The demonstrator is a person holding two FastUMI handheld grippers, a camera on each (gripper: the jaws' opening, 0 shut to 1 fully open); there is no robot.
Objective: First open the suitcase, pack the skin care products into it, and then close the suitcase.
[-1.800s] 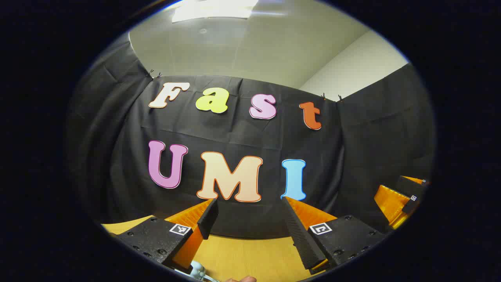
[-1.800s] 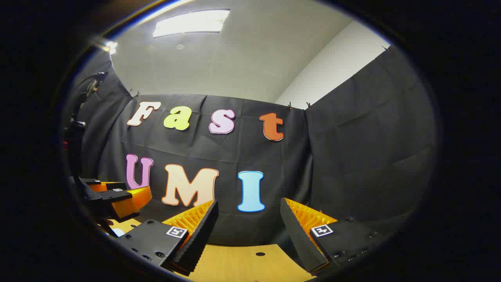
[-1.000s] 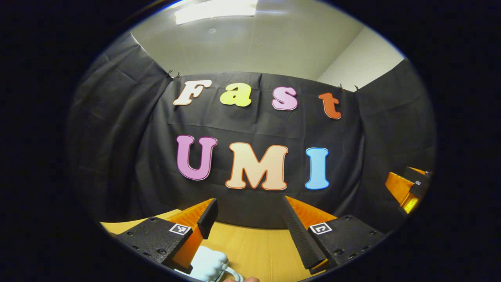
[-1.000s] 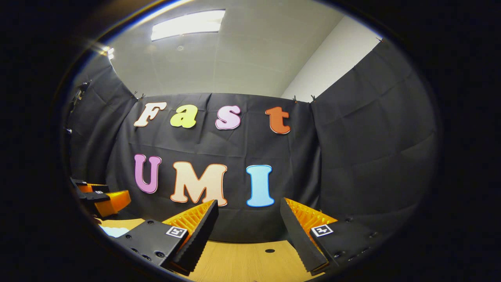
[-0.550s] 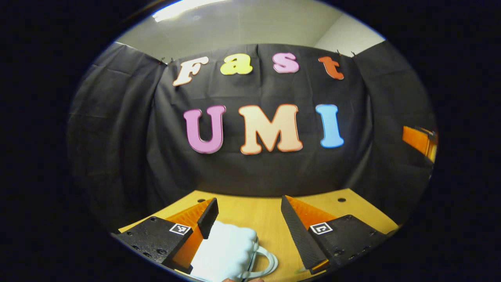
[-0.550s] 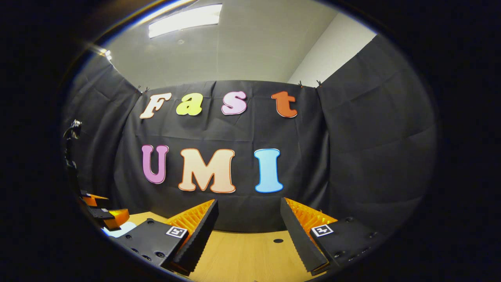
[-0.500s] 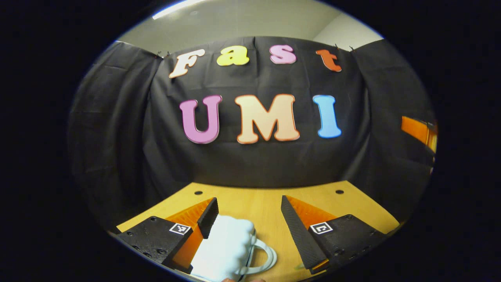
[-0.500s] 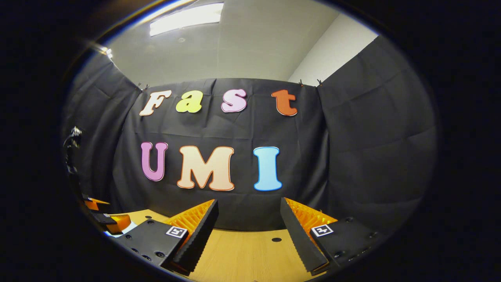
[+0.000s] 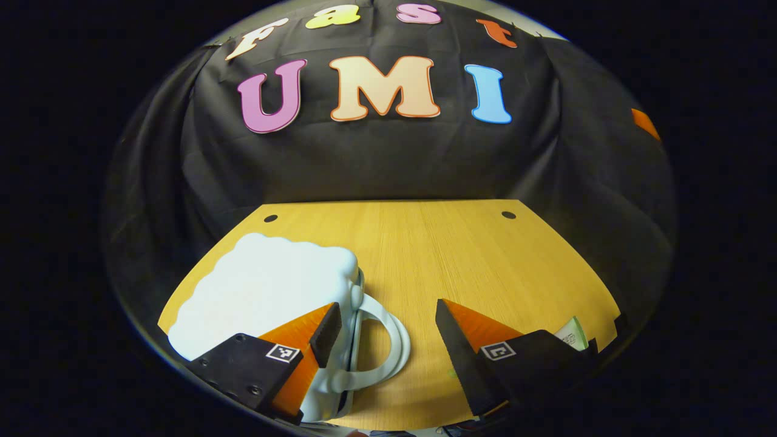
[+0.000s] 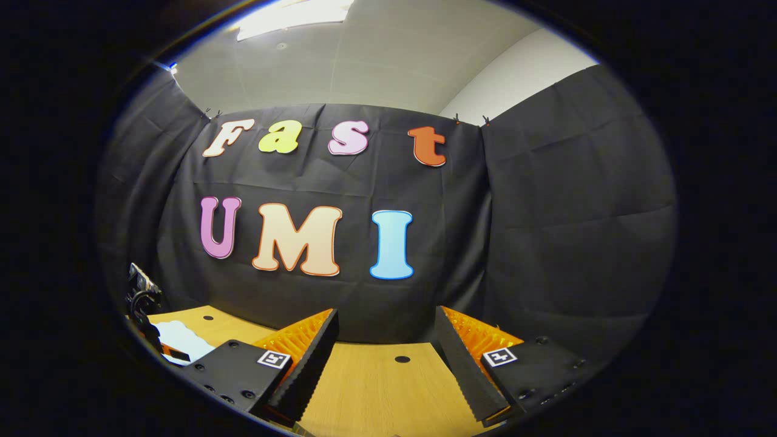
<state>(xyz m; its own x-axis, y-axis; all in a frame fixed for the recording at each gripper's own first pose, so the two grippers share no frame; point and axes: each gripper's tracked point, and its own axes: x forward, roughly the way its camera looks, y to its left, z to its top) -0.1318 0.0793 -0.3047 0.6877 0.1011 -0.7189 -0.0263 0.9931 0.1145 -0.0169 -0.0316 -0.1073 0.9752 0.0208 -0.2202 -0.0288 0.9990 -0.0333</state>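
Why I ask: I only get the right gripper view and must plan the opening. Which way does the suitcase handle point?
Observer: In the left gripper view the handle loops off the suitcase toward the bare middle of the table.
Operator: Is the left claw on it?
Observer: No, the left claw is open; the handle shows between its fingers.
Operator: Any products nearby?
Observer: A small white-and-green item peeks from behind that claw's finger; I cannot tell what it is.
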